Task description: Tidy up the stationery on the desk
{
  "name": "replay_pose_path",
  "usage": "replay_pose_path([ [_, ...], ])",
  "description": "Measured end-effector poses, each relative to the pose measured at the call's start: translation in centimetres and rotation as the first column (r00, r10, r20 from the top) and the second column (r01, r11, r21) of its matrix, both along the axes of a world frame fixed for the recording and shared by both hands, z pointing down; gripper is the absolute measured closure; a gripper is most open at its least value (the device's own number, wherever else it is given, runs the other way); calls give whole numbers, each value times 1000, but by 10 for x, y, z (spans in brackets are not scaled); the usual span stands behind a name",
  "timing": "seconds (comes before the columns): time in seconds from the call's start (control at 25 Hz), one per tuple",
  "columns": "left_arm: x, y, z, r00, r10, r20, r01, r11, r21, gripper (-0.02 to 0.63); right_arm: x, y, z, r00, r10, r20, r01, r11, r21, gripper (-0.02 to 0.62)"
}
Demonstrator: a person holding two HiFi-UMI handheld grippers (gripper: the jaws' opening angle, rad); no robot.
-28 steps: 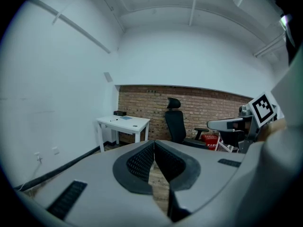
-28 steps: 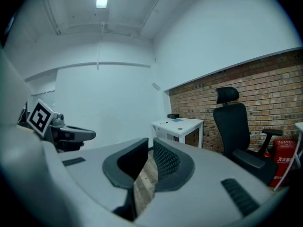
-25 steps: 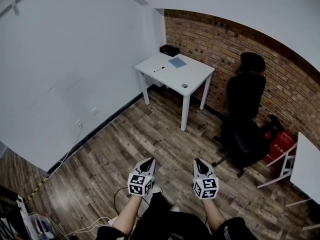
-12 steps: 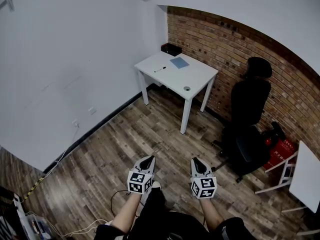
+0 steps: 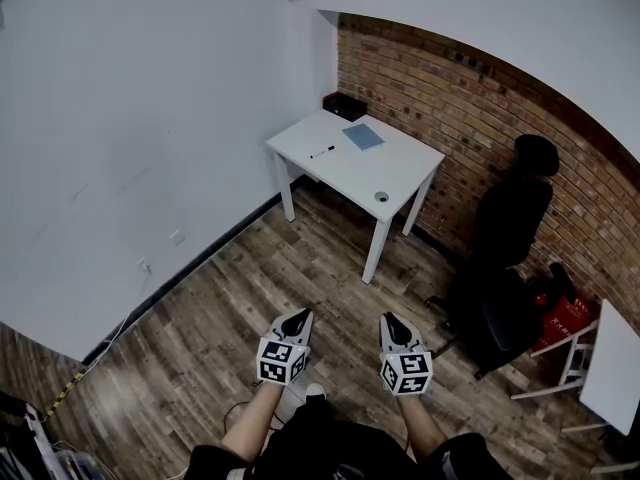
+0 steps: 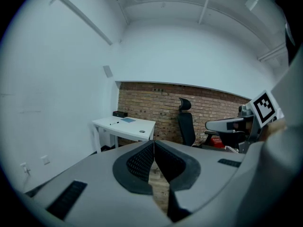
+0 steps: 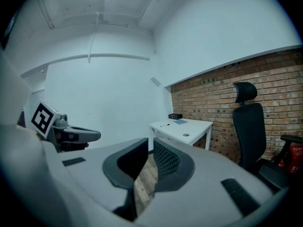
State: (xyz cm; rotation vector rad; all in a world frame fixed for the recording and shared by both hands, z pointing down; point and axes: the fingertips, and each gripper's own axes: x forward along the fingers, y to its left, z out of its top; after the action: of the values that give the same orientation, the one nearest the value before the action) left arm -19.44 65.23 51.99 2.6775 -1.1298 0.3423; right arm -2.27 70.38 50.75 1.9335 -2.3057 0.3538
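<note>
A white desk (image 5: 345, 173) stands against the brick wall, well ahead of both grippers. On it lie a black pen (image 5: 322, 152), a blue notebook (image 5: 363, 136), a black box (image 5: 344, 105) at the far corner and a small round item (image 5: 381, 196) near the front right edge. My left gripper (image 5: 297, 316) and right gripper (image 5: 390, 319) hang side by side over the wooden floor, both shut and holding nothing. The desk (image 6: 124, 125) is small and far off in the left gripper view, beyond the left gripper (image 6: 154, 142). The right gripper (image 7: 150, 140) also points toward the desk (image 7: 182, 126).
A black office chair (image 5: 505, 258) stands right of the desk by the brick wall, with a red item (image 5: 560, 293) beside it. Another white table (image 5: 610, 353) shows at the right edge. Cables lie on the floor at lower left (image 5: 60, 398). Wooden floor lies between me and the desk.
The view has shifted so the desk sits slightly lower and nearer. Both grippers keep their place in front of me, still shut.
</note>
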Motion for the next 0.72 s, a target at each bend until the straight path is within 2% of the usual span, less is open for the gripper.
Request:
replay_pose_path([
  [0.32, -12, -81, 2, 1000, 29, -1, -29, 1000, -12, 589, -20, -76, 2, 1000, 12, -4, -12, 1000, -11, 569],
  [0.72, -27, -138, 10, 999, 52, -7, -52, 998, -27, 589, -34, -129, 7, 999, 43, -2, -43, 999, -22, 569],
])
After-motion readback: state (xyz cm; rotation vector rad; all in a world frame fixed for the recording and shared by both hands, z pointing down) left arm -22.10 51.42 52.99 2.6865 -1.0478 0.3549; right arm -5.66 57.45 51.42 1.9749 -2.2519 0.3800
